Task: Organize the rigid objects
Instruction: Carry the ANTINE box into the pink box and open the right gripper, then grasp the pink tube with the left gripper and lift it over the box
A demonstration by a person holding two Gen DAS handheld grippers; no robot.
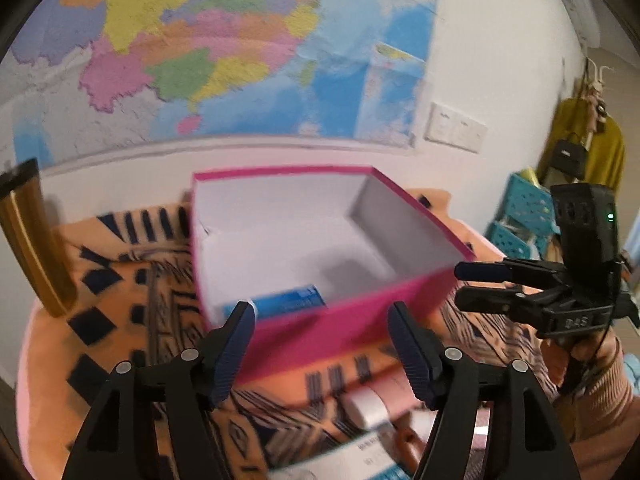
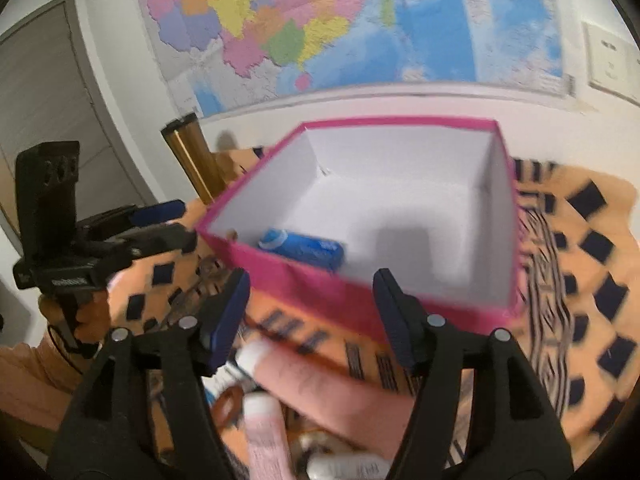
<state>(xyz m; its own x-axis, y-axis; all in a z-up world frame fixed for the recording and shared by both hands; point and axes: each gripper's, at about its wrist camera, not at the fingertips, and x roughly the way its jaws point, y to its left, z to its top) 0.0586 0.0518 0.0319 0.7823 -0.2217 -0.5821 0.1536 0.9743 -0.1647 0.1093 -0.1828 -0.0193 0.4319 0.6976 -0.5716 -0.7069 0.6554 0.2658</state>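
both claws [image 1: 320, 312] [image 2: 312, 280] gape empty, pink box [image 1: 352, 320] with blue tube [image 2: 304, 250] just ahead.

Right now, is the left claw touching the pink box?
Cannot tell. In the left wrist view the open left claw overlaps the pink box's near wall, with heavy blur; the right wrist view shows its tips by the box corner, gap unclear.
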